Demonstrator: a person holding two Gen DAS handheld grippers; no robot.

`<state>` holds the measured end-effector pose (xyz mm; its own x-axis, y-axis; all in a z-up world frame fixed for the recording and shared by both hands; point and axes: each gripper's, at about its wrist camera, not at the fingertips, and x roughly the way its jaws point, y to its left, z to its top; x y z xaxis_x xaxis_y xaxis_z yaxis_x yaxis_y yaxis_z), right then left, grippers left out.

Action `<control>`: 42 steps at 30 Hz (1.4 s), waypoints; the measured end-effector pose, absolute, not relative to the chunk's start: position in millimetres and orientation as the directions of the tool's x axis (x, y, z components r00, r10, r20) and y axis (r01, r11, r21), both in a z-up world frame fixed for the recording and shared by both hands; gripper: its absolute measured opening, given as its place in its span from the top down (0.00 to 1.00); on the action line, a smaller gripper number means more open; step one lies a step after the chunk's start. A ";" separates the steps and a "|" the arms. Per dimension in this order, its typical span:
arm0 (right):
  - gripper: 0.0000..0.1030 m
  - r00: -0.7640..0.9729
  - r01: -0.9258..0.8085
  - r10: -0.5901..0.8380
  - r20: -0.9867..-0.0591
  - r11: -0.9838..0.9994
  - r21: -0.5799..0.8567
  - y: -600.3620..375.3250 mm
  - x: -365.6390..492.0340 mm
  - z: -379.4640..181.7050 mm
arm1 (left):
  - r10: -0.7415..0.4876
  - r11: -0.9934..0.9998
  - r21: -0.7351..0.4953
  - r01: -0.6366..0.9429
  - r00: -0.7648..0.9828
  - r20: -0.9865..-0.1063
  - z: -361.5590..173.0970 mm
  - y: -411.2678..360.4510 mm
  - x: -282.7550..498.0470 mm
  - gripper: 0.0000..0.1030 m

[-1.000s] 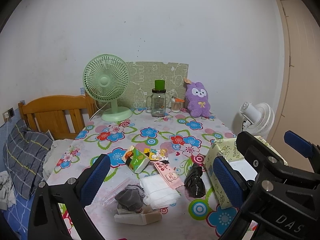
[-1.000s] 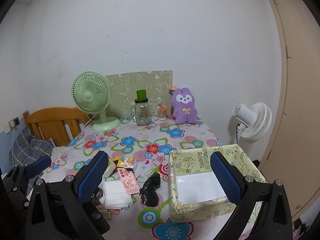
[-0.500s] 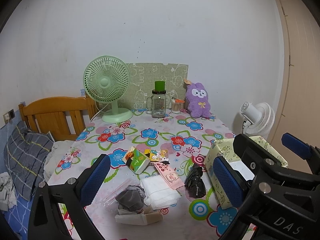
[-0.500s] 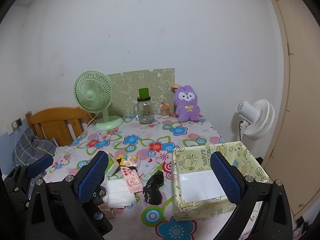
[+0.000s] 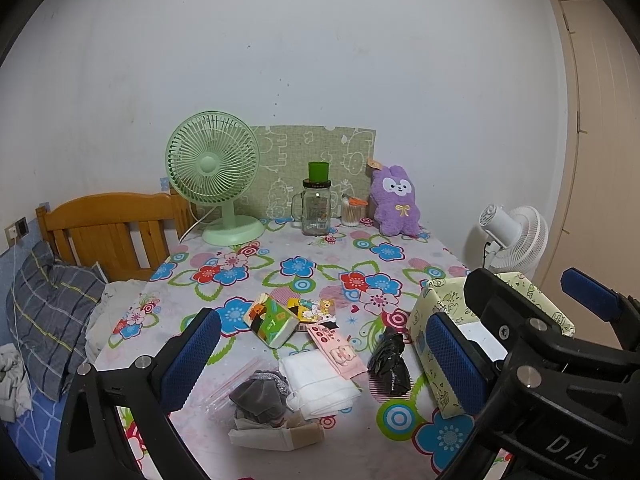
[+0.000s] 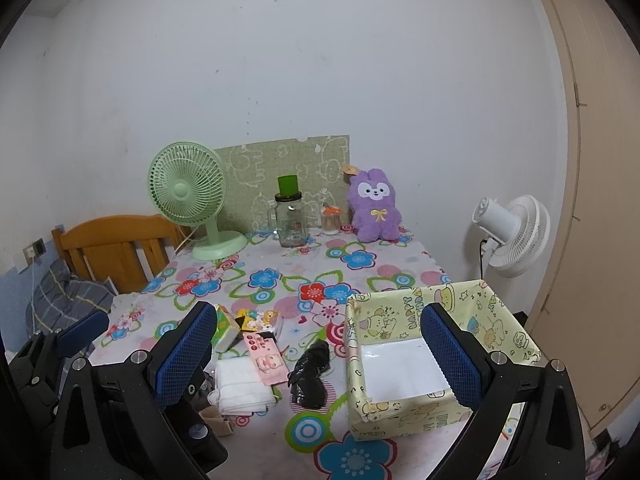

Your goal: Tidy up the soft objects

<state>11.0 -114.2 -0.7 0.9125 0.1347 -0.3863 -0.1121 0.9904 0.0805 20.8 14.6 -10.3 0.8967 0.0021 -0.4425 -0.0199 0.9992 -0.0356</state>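
Moved: right gripper view has lifted, yellow box lower right, sitting lower in frame
Left gripper: almost unchanged
Claws: both apart, empty

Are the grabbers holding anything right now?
No. The left gripper and right gripper are both open, with nothing held between their fingers.

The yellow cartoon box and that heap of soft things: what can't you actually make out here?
- Yellow box: in the left wrist view the right gripper hides most of it.
- Grey cloth: in the right wrist view the right gripper's finger covers nearly all of it.
- Pink packet: print too small to read in either view.
- Glass jar: contents too small to tell.
- White standing fan: base hidden behind the table edge.
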 end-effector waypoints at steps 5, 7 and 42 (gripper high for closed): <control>0.03 0.913 -0.119 0.139 -0.383 0.990 0.076 -111.2 10.8 -1.4 | 0.006 0.999 -0.028 -0.021 0.895 -0.445 -10.7 12.7 21.2 0.00; 0.06 0.913 -0.125 0.143 -0.382 0.989 0.073 -109.2 11.9 -1.6 | 0.009 1.000 -0.023 -0.022 0.895 -0.446 -10.6 12.3 22.6 0.00; 0.10 0.843 -0.187 0.217 -0.492 0.976 0.110 -58.8 41.1 -70.1 | 0.002 0.998 -0.051 -0.035 0.836 -0.549 -83.6 56.5 33.9 0.05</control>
<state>41.1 -58.8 -70.1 0.8431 0.2172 -0.4920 -0.1874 0.9761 0.1098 33.9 56.5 -83.6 0.8359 0.0016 -0.5489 -0.0352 0.9981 -0.0506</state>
